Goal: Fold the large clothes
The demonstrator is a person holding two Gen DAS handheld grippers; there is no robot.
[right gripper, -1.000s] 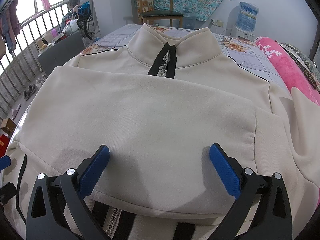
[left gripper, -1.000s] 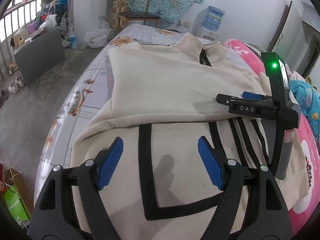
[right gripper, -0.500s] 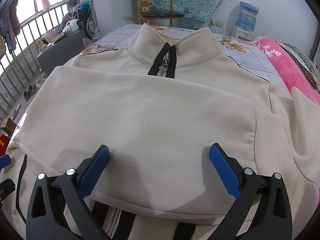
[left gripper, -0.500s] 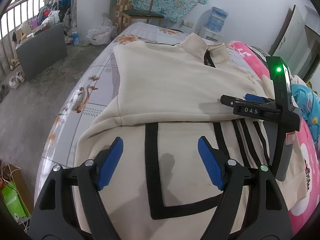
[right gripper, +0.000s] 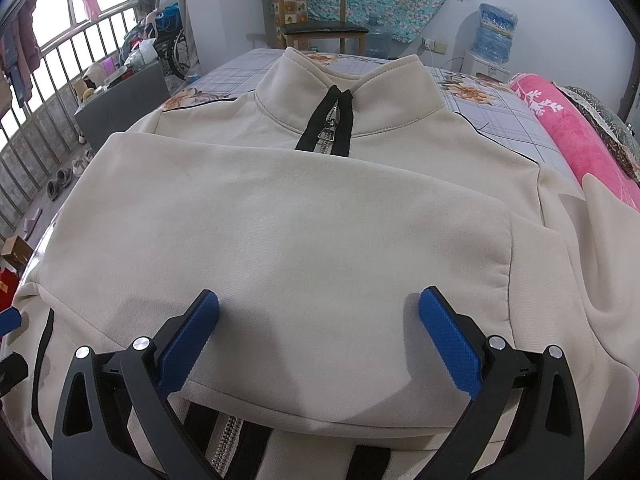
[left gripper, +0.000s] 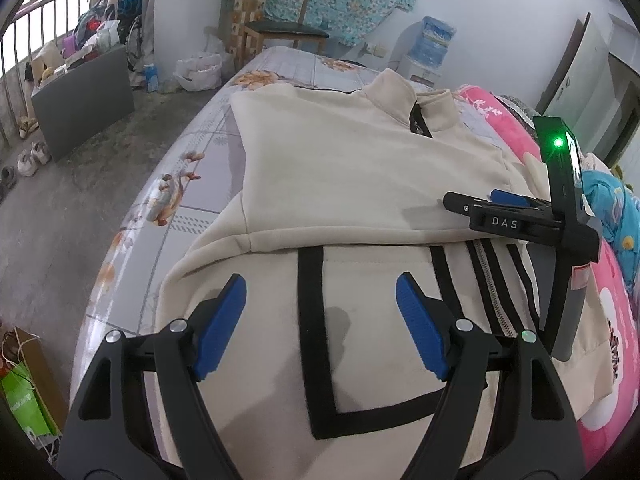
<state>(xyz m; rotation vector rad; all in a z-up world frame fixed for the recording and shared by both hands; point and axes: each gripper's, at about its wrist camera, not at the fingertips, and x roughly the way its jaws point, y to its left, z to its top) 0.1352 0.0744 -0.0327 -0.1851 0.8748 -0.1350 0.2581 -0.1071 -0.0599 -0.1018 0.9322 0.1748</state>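
Cream jacket (right gripper: pixel 280 240) is lying flat on the bed (left gripper: pixel 192 184), sleeves seemingly folded across its chest, while left gripper (left gripper: pixel 320 300) and right gripper (right gripper: pixel 318 316) are hovering over it, jaws apart and empty, likely needing hem pinched next.

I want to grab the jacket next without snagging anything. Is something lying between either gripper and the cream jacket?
Nothing visible: the left gripper and right gripper hang open directly over the cream jacket.
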